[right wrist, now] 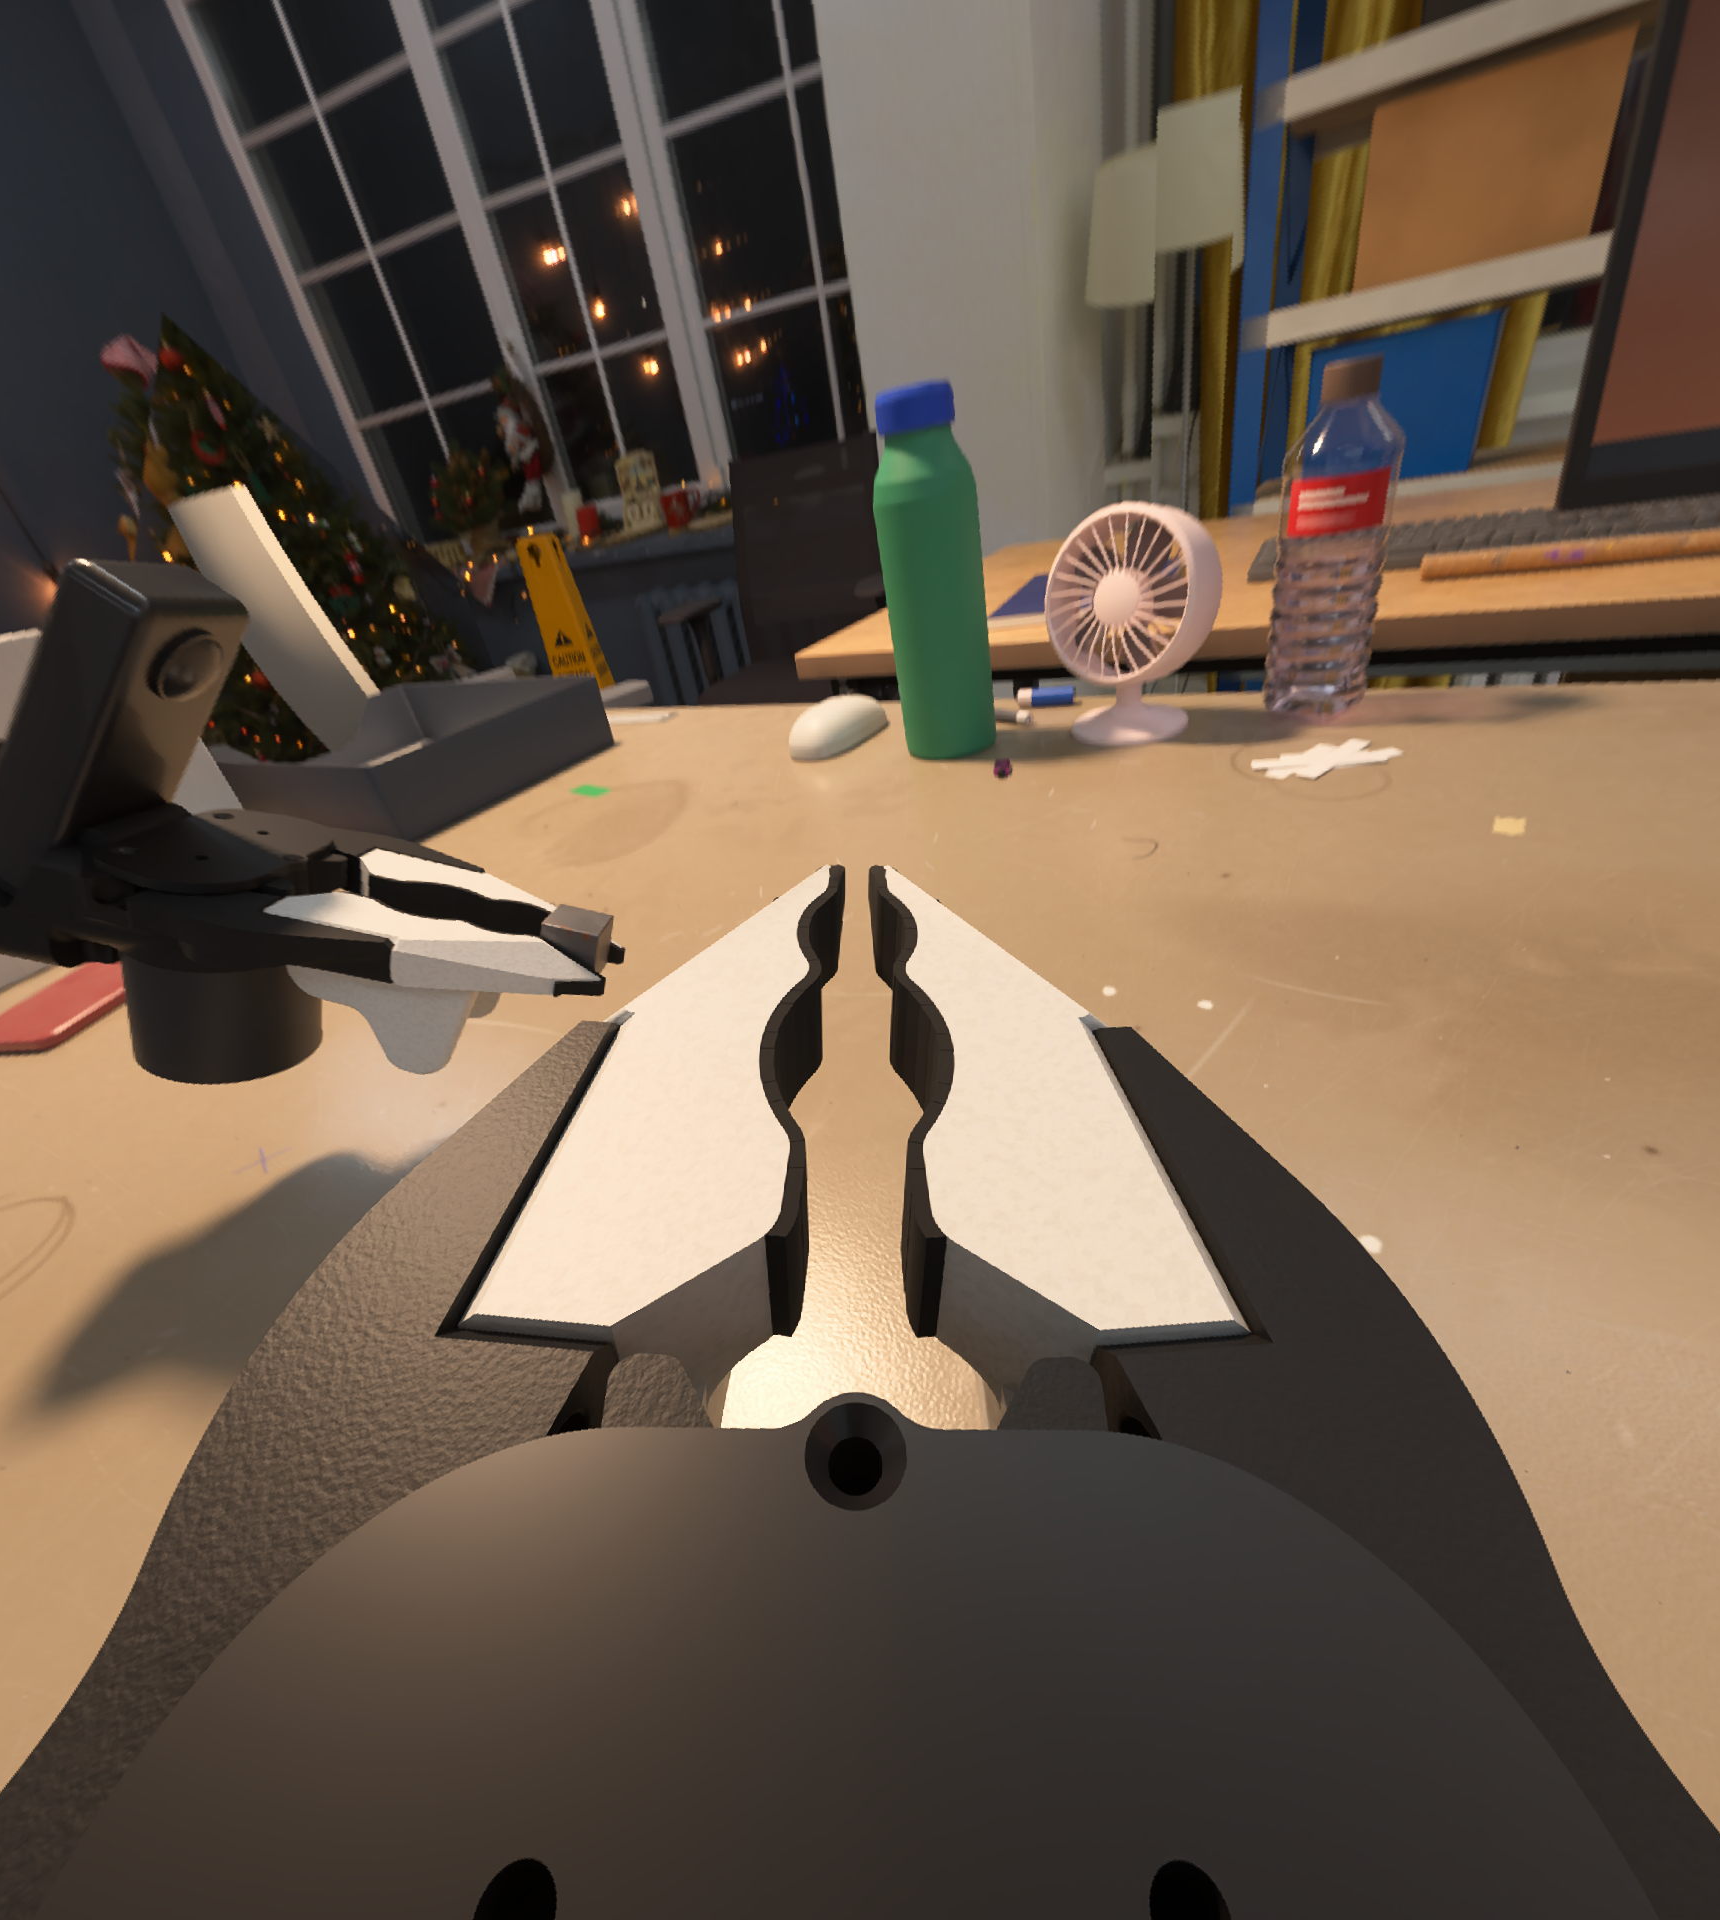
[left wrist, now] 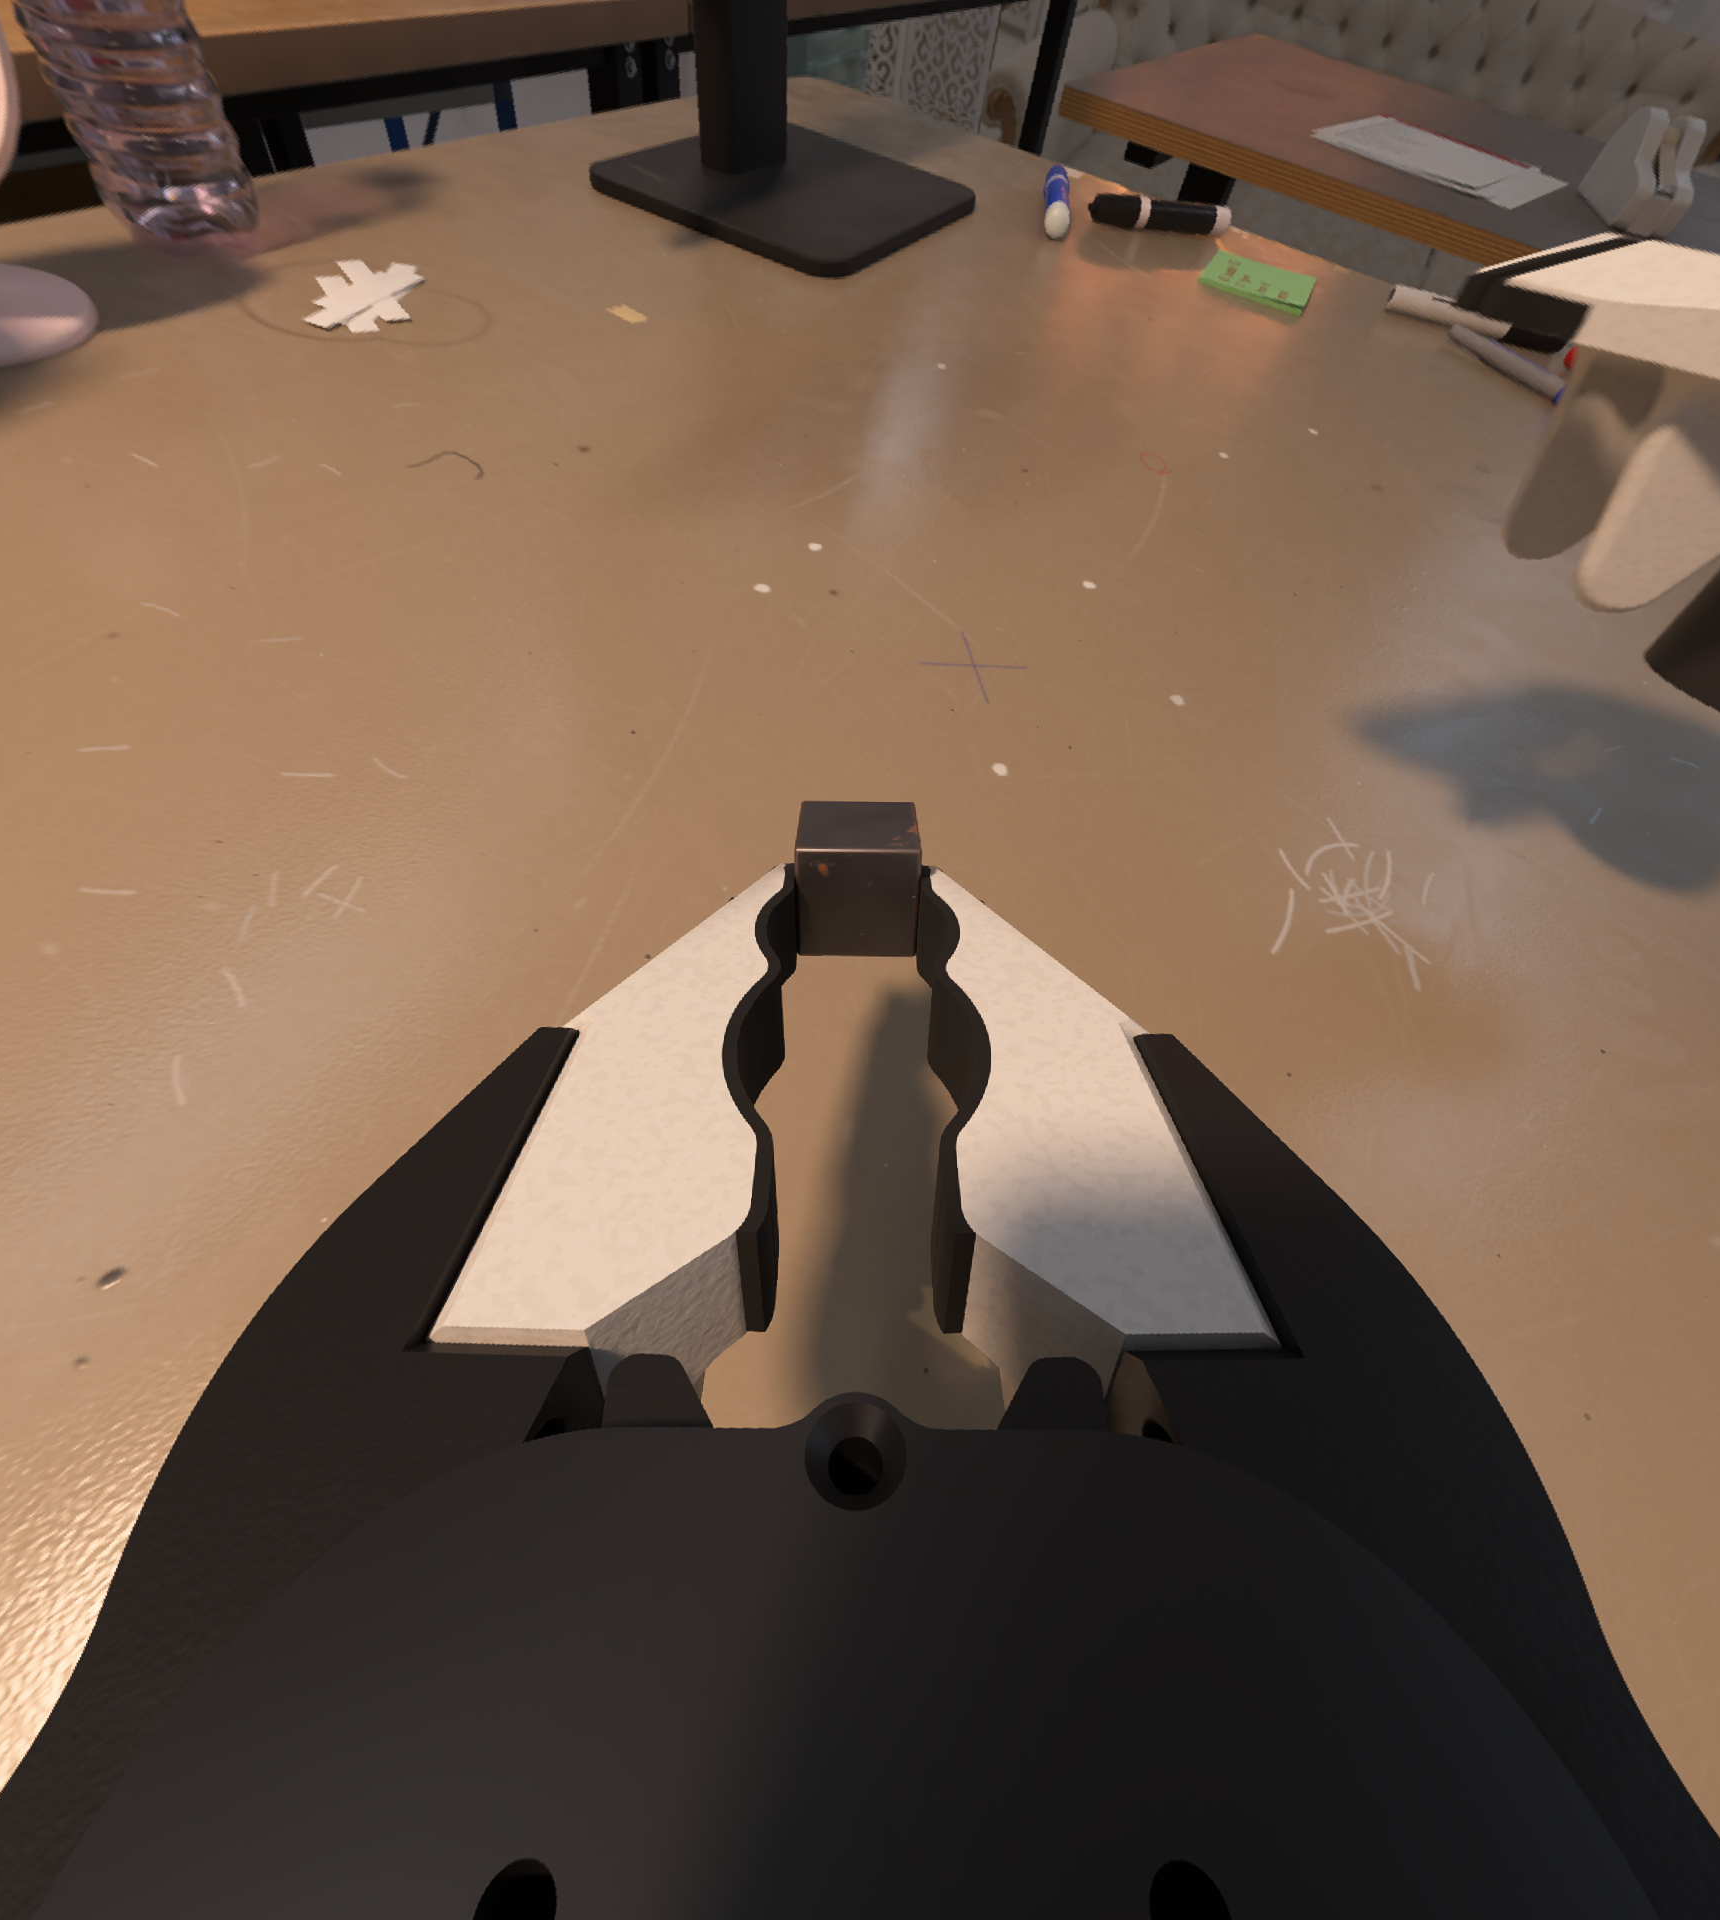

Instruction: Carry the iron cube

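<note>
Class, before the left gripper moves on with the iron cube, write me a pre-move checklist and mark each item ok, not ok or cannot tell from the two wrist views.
1. Cube held: iron cube sits between the tips of the left gripper, both pads touching. Ok.
2. Cube off the table: the right wrist view shows it raised above the surface. Ok.
3. Grip depth: only the very fingertips hold it, and it juts past them. Not ok.
4. Right gripper free: nearly closed on nothing. Ok.
5. Path ahead: bare table up to the monitor stand. Ok.
6. Clearance from the right gripper: it hovers off to the side; the gap is hard to judge. Cannot tell.
</note>
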`<state>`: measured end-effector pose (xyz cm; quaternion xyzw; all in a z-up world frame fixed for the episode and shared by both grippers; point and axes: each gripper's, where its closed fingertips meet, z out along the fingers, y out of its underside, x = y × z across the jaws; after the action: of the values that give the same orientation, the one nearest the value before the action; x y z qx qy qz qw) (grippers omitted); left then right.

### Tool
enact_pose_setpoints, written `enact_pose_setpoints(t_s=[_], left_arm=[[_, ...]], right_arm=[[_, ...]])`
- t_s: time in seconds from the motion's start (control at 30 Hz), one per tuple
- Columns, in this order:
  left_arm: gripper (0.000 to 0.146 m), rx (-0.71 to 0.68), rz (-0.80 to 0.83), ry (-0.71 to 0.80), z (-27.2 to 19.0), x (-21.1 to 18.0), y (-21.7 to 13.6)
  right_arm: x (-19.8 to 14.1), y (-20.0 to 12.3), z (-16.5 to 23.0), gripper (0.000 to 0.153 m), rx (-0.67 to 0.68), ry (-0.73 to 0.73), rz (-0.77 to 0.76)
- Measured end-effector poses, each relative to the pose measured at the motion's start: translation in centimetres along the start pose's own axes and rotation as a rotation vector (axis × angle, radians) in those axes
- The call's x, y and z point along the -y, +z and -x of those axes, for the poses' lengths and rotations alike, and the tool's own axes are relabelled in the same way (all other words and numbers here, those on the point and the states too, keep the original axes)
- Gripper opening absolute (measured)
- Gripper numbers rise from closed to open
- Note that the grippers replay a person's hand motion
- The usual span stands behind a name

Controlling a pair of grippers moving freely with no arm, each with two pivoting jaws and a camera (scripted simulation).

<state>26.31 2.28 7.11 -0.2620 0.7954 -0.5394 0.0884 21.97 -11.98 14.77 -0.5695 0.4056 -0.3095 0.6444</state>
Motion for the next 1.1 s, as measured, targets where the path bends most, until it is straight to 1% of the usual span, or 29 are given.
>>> enact_pose_setpoints(t_s=[0.07,0.13,0.2,0.23,0.27,0.3,0.37,0.4,0.5,0.57,0.63,0.7,0.77,0.87,0.9,0.97,1.03,1.1], left_arm=[[0.022,0.02,-0.02,0.006,0.2,0.7,-0.6],[0.022,0.037,-0.056,-0.002,0.4,1.2,-0.8],[0.022,0.037,-0.059,-0.022,0.6,1.1,-0.8],[0.022,0.034,-0.057,-0.031,0.6,1.0,-0.8],[0.022,0.033,-0.056,-0.038,0.7,0.8,-0.7],[0.022,0.035,-0.057,-0.041,0.9,0.7,-0.7],[0.022,0.05,-0.056,-0.034,1.2,0.6,-0.6],[0.022,0.057,-0.056,-0.022,1.3,0.7,-0.6],[0.022,0.056,-0.105,-0.005,1.5,1.8,-0.5],[0.022,0.027,-0.106,-0.035,1.5,2.2,0.0],[0.022,0.02,-0.068,-0.052,1.9,2.0,1.2],[0.022,0.003,-0.02,-0.038,2.1,1.9,2.7],[0.022,-0.012,0.033,0.007,2.5,2.2,4.3],[0.022,-0.003,0.102,0.08,3.7,2.4,5.9],[0.022,0.012,0.108,0.106,4.3,2.6,6.3],[0.022,0.031,0.102,0.148,5.3,3.0,7.0],[0.022,0.023,0.093,0.164,6.0,3.5,7.9],[0.022,0.022,0.113,0.164,6.6,3.4,8.7]], right_arm=[[0.7,-0.8,0.7,0.006,0.006,-0.024,-0.016],[0.4,-1.3,1.3,0.013,-0.02,-0.113,0.029],[-0.3,-1.5,0.9,0.03,-0.108,-0.18,0.06],[-0.8,-1.5,0.6,0.041,-0.148,-0.191,0.077],[-1.5,-1.4,0.3,0.05,-0.161,-0.189,0.106],[-2.2,-1.4,0.1,0.052,-0.157,-0.177,0.142],[-2.9,-1.4,-0.4,0.05,-0.152,-0.141,0.185],[-2.9,-1.4,-0.5,0.048,-0.145,-0.117,0.177],[-1.3,-1.6,-0.3,0.034,-0.089,-0.04,0.048],[-0.4,-1.6,-0.3,0.018,-0.051,-0.024,-0.056],[-0.6,-1.1,-1.2,0.0,-0.051,-0.039,-0.093],[-1.2,0.0,-2.4,0.0,-0.045,-0.041,-0.062],[-0.7,1.4,-3.5,0.003,-0.028,-0.021,-0.062],[1.5,3.2,-4.4,0.023,0.025,0.002,-0.088],[2.3,3.6,-4.6,0.027,0.036,-0.012,-0.103],[3.3,4.1,-5.0,0.031,0.035,-0.066,-0.131],[3.7,4.7,-5.5,0.033,0.02,-0.118,-0.136],[3.6,5.4,-5.8,0.037,0.028,-0.13,-0.124]])
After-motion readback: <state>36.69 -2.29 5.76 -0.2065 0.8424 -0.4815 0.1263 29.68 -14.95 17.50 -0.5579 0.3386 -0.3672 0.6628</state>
